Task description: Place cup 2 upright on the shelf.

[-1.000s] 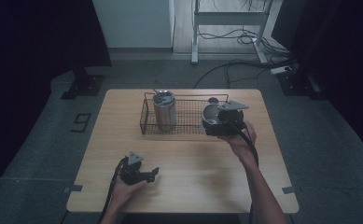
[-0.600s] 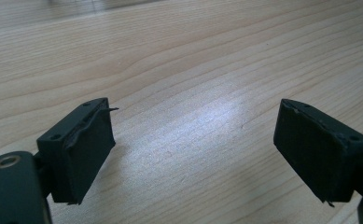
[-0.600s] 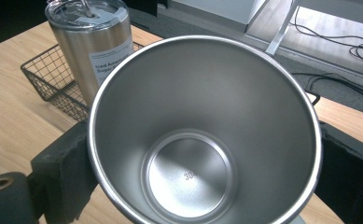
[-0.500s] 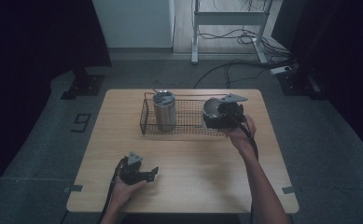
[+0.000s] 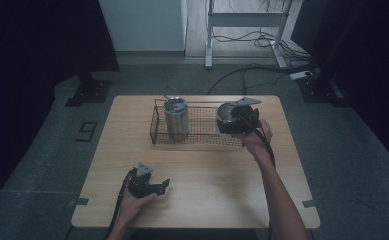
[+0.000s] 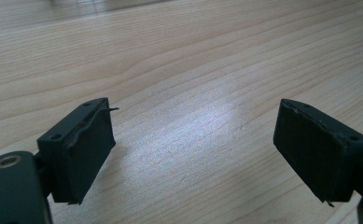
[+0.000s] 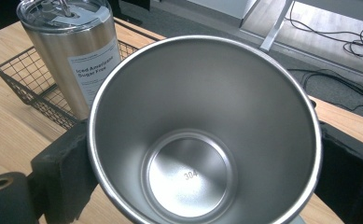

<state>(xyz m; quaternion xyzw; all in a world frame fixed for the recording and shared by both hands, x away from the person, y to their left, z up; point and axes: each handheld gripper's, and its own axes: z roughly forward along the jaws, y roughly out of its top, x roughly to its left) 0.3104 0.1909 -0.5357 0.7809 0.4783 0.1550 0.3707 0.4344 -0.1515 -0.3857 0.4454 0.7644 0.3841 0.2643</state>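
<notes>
We read the step in hand as carrying an open steel cup (image 7: 202, 135) into the wire basket (image 5: 158, 131) — our right gripper (image 5: 238, 119) clamps the cup by its sides, a black jaw pressed against each flank in the right gripper view, and holds it over the basket's right end, at about two o'clock from the centre of the table (image 5: 202, 200). Whether the cup's base already rests on the mesh we cannot tell. The lidded steel tumbler (image 5: 176, 118) stands upright in the basket's left half, at roughly nine o'clock from the cup, with free mesh between the two. Our judgement is that the next move calls for a straight lowering until the base sits flat on the mesh, then a parting of the jaws and a lift clear — without tipping the cup against the basket's near rail. The tumbler is the nearest thing that could be knocked; a drift toward nine o'clock would bring the cup against it, and the right gripper's cable trails over the basket's near edge. Our left gripper (image 5: 151, 186) lies low at seven o'clock on the table, its jaws apart with nothing but bare wood between them, well away from the basket and out of the way.
</notes>
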